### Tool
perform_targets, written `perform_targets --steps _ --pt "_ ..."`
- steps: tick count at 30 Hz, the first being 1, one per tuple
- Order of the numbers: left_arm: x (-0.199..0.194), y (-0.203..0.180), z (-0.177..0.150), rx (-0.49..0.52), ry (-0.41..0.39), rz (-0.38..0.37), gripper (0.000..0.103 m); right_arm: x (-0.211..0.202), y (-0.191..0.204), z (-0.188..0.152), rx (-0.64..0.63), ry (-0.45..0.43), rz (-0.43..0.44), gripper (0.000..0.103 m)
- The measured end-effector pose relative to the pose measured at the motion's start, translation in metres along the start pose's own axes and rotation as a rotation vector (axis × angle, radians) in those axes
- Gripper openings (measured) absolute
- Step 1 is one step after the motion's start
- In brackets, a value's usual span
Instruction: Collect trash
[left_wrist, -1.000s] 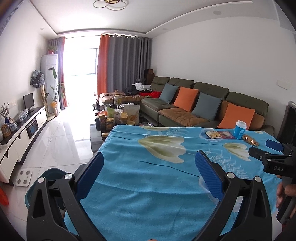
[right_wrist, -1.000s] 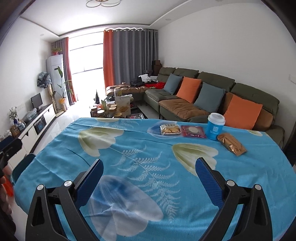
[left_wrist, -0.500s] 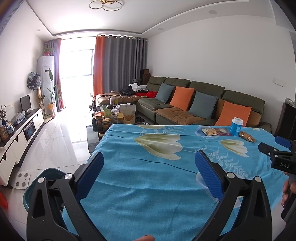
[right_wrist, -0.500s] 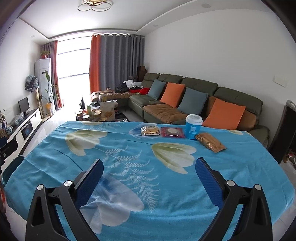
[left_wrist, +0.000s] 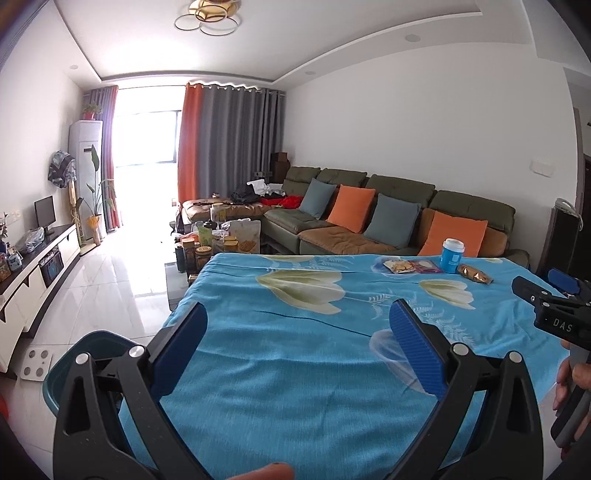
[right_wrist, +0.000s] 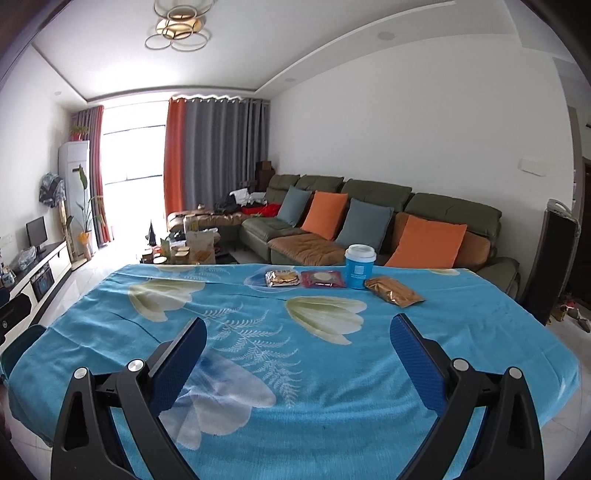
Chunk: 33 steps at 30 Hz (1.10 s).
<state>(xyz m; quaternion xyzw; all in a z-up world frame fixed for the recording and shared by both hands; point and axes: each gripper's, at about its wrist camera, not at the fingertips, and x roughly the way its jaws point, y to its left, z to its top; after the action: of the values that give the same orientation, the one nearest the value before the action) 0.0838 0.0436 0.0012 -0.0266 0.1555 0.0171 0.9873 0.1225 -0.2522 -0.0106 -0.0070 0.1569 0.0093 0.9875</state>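
Note:
Near the far edge of the table with the blue flowered cloth (right_wrist: 325, 369) lie a clear biscuit packet (right_wrist: 282, 278), a red wrapper (right_wrist: 323, 278) and a gold wrapper (right_wrist: 393, 291). A blue paper cup (right_wrist: 359, 266) with a white lid stands upright between the red and gold wrappers. The same cup (left_wrist: 452, 255) and gold wrapper (left_wrist: 474, 275) show far right in the left wrist view. My right gripper (right_wrist: 295, 354) is open, empty, well short of the trash. My left gripper (left_wrist: 295, 339) is open and empty over the table's left part.
A teal bin (left_wrist: 85, 354) stands on the floor at the table's near left corner. Behind the table runs a green sofa (right_wrist: 406, 218) with orange and grey cushions. A cluttered coffee table (left_wrist: 218, 243) sits beyond the left end. A dark stand (right_wrist: 550, 258) is at the right.
Both grippers have pulled back and tilted up: the table and trash look farther and lower, and more ceiling shows. Both stay open and empty.

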Motion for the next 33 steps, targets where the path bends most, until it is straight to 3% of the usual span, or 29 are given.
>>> perform_targets --steps 6,12,20,26,33 --pt "-0.016 0.000 -0.004 -0.016 -0.026 0.026 0.097 -0.026 0.006 -0.008 -0.007 -0.097 -0.001 0.096" --pt "-0.035 -0.003 -0.005 -0.016 -0.077 0.031 0.097 -0.040 0.007 -0.011 0.000 -0.137 0.001 0.096" --pt "-0.055 -0.010 -0.008 -0.005 -0.139 0.004 0.097 -0.059 0.010 -0.019 0.025 -0.174 0.016 0.096" --pt "-0.064 -0.009 -0.012 0.000 -0.173 0.043 0.097 -0.070 0.020 -0.028 -0.001 -0.176 0.041 0.096" --pt "-0.078 -0.007 -0.011 0.006 -0.216 0.028 0.097 -0.076 0.026 -0.027 -0.016 -0.201 0.048 0.096"
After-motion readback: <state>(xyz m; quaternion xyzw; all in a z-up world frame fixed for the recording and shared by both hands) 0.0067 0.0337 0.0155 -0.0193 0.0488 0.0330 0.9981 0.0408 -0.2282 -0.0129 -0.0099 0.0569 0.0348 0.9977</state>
